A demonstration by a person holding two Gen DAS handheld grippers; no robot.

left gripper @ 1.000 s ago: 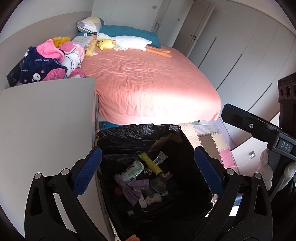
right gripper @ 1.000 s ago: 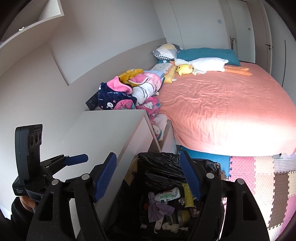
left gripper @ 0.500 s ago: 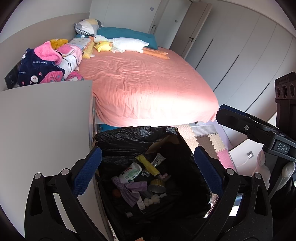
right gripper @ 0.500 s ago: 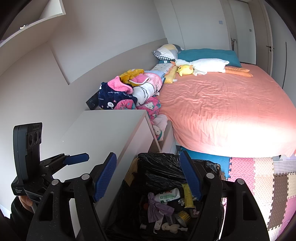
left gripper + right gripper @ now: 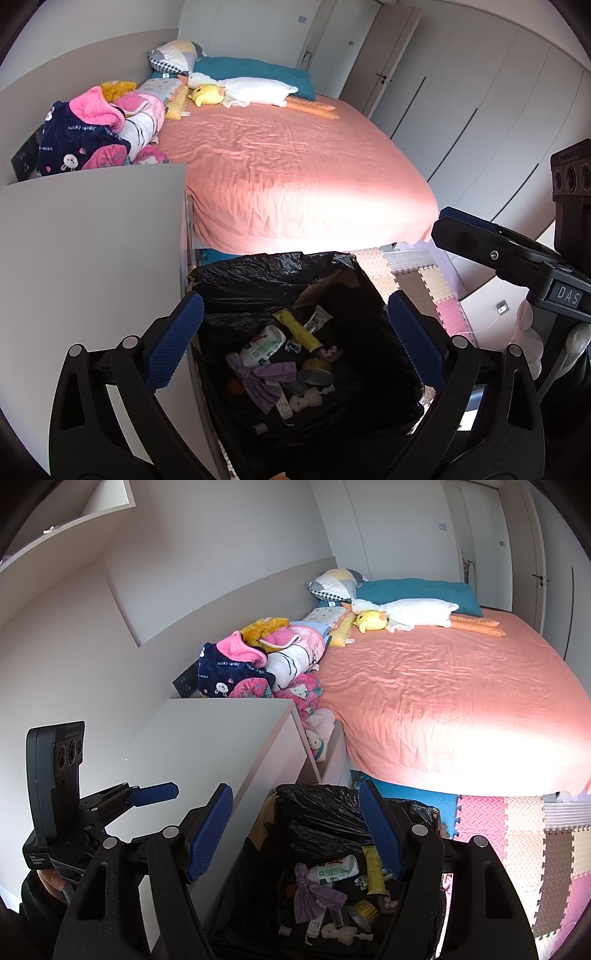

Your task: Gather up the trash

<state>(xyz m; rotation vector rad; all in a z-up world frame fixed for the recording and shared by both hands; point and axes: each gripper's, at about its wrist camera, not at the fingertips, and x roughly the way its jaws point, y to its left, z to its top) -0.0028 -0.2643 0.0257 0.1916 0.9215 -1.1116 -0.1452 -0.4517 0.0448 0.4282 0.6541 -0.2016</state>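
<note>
Both tongs hang open and empty over the black-lined trash bin [image 5: 280,273]: the left tongs [image 5: 295,336] and right tongs [image 5: 295,830] each frame it between their blue pads. Inside, below the tips, lie a purple rag [image 5: 264,376], a yellow tube [image 5: 297,330] and a white packet [image 5: 334,871]. The white worktop [image 5: 210,738] sits left of both tongs, the pink bed [image 5: 288,177] beyond them.

1. The place is a bedroom in a home: a wide bed [image 5: 295,177] with a salmon-pink sheet fills the middle of both views.
2. A teal pillow [image 5: 417,590], a patterned cushion [image 5: 173,59] and a long white plush goose [image 5: 402,613] lie at its head.
3. Fleece blankets [image 5: 255,664] with cartoon prints are heaped along the wall side.
4. A white bedside cabinet [image 5: 214,746] stands beside the bed.
5. Tall white wardrobe doors [image 5: 480,110] line the far wall.
6. Coloured foam puzzle mats [image 5: 517,830] cover the floor, suggesting a child's room.
</note>
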